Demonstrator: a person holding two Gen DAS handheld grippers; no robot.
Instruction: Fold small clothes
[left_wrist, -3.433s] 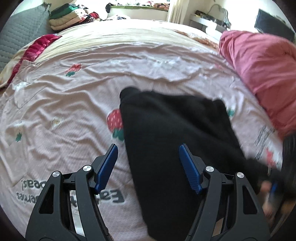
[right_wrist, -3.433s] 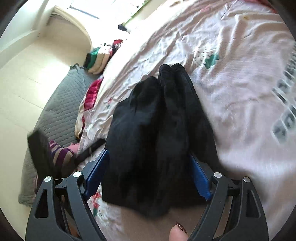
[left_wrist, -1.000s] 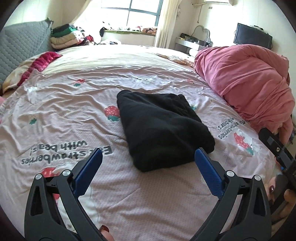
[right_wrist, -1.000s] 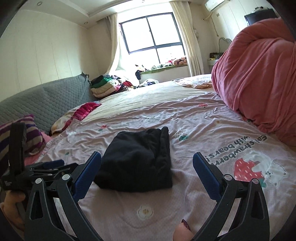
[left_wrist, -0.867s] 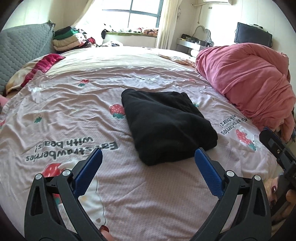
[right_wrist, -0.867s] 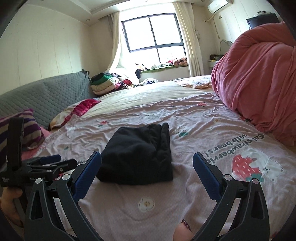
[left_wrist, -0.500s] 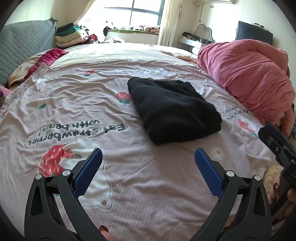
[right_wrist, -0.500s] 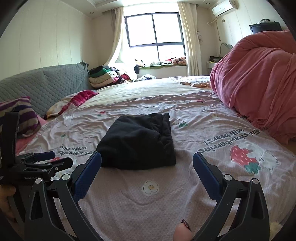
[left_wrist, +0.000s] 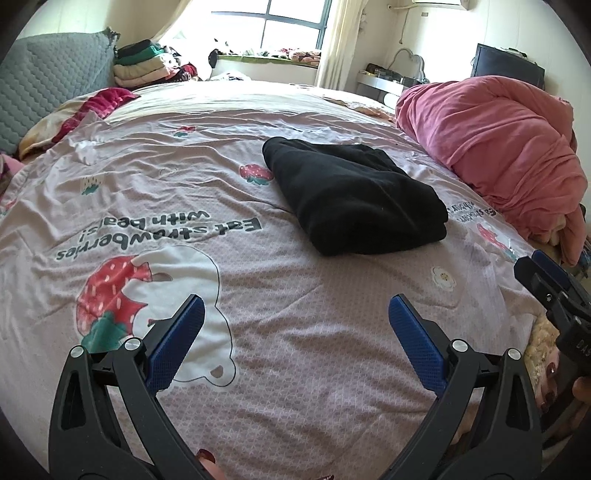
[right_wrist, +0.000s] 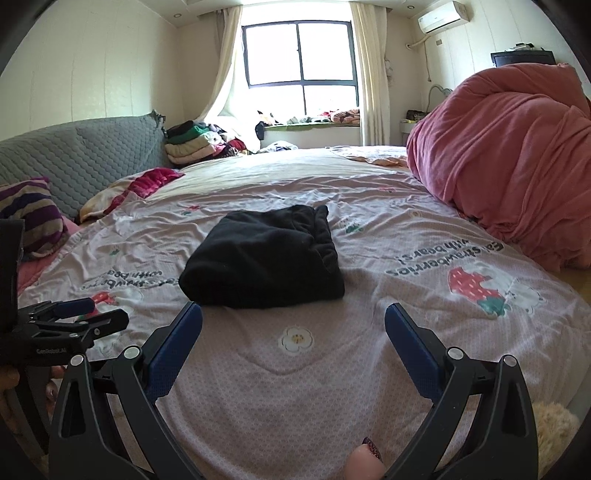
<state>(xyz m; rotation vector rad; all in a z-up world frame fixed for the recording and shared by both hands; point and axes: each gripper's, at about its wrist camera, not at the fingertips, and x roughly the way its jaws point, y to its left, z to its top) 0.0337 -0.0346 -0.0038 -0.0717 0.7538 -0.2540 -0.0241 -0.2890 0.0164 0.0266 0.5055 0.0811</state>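
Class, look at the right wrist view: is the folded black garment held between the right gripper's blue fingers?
No, the folded black garment lies on the pink strawberry-print bedsheet beyond the open right gripper, which holds nothing.

The folded black garment (left_wrist: 354, 195) hides its own underside and inner layers. The pink duvet (right_wrist: 517, 155) runs off the right edge. Items on the far windowsill (right_wrist: 314, 120) are too small to identify.
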